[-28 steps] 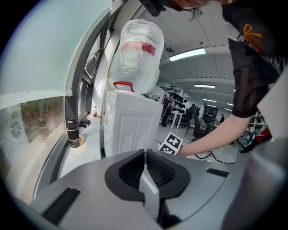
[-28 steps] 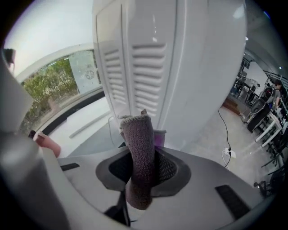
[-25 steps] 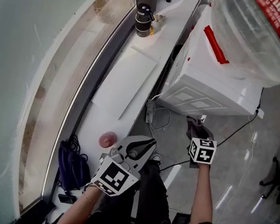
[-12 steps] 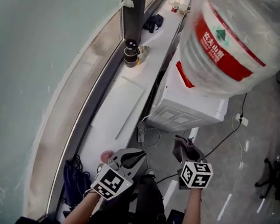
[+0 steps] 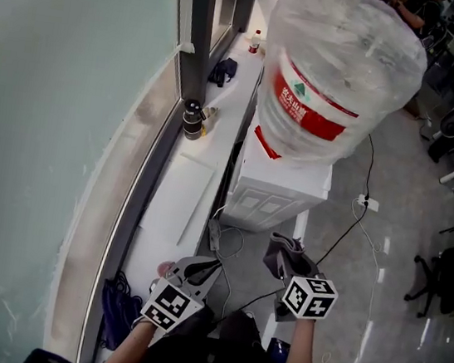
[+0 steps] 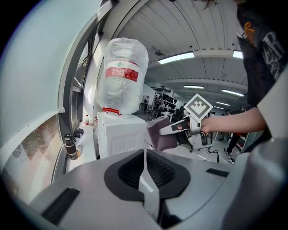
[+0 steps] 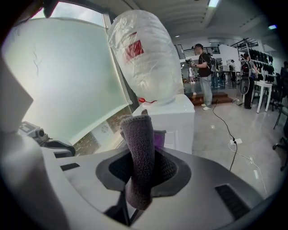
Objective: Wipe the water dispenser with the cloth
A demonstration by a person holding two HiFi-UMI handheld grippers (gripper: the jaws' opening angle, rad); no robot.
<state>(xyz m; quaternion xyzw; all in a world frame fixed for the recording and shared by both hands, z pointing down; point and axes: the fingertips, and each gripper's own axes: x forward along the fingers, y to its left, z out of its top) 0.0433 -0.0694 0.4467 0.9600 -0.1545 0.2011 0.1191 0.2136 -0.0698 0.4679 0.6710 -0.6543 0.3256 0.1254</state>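
both jaws of the left gripper (image 6: pixel 145 155) are pressed together with nothing between them, while the right gripper (image 7: pixel 144 155) clamps a folded grey-purple cloth (image 7: pixel 136 130) held up in the air. beyond, well apart from the cloth, the white water dispenser (image 5: pixel 273 198) stands beside the window ledge (image 5: pixel 178 203), a plastic-wrapped water bottle (image 5: pixel 335 66) inverted on top.

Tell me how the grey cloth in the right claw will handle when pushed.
The cloth looks soft and floppy, folded over; it probably stands only because the right claw pinches it. Its nubby pile likely grips rather than slips. Probably light.
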